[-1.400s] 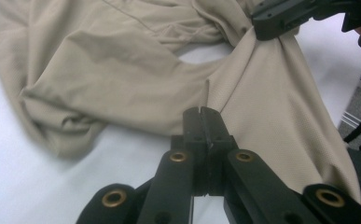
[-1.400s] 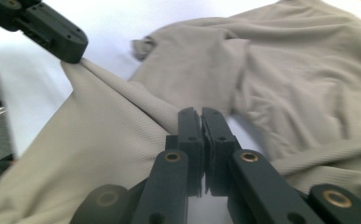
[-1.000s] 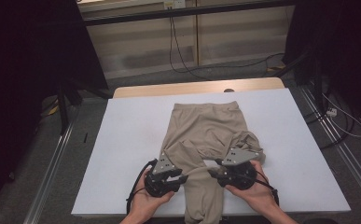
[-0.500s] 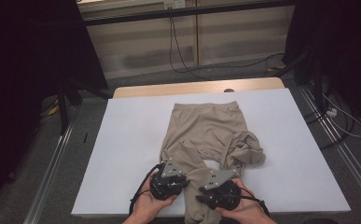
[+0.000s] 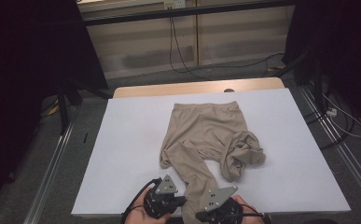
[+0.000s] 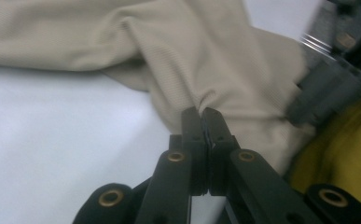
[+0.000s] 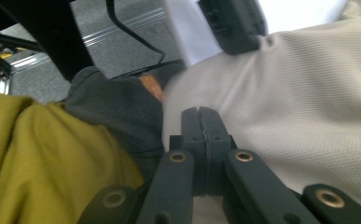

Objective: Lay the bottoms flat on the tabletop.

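My left claw [image 6: 200,112] has just clenched on a fold of the beige trousers [image 5: 206,135] — my right claw [image 7: 199,111] too, pinching the leg at the white table's [image 5: 122,154] near edge.

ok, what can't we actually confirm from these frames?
- High view: the hem of the trousers' near leg, cut off by the bottom edge between the left gripper and the right gripper.
- Right gripper view: its fingers are shut; cloth between them can't be made out.
- High view: the far leg's layout, lost in the bunched cloth.
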